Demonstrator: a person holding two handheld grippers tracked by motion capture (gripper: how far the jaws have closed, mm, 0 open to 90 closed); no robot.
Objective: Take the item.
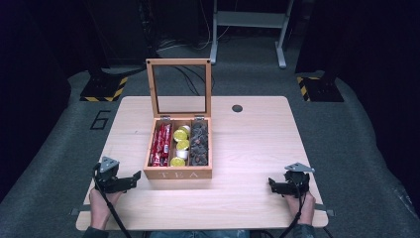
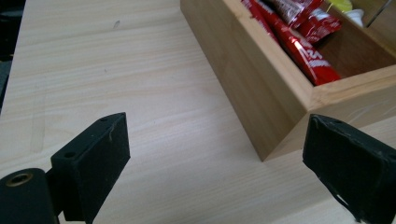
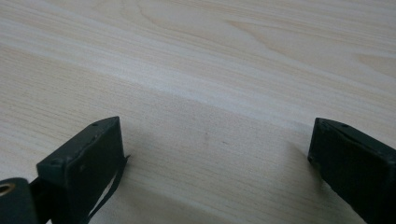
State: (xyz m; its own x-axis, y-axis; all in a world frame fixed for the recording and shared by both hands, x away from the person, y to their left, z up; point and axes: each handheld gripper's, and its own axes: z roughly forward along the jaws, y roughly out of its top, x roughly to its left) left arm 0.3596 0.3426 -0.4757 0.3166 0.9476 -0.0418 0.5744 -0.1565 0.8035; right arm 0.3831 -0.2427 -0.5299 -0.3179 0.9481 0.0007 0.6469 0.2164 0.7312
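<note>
Left gripper (image 1: 132,179) jaws wide, empty, level, beside tea box (image 1: 178,173) corner, right gripper (image 1: 273,184) wide, empty, low over table (image 1: 247,148)

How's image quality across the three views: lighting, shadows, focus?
High view: table is brightly lit while the surroundings fall into darkness; overall soft, the tea box lettering is faint. Left gripper view: the red packets show glare, and the near fingers are slightly soft. Right gripper view: even light, with soft shadows beside the fingers.
</note>
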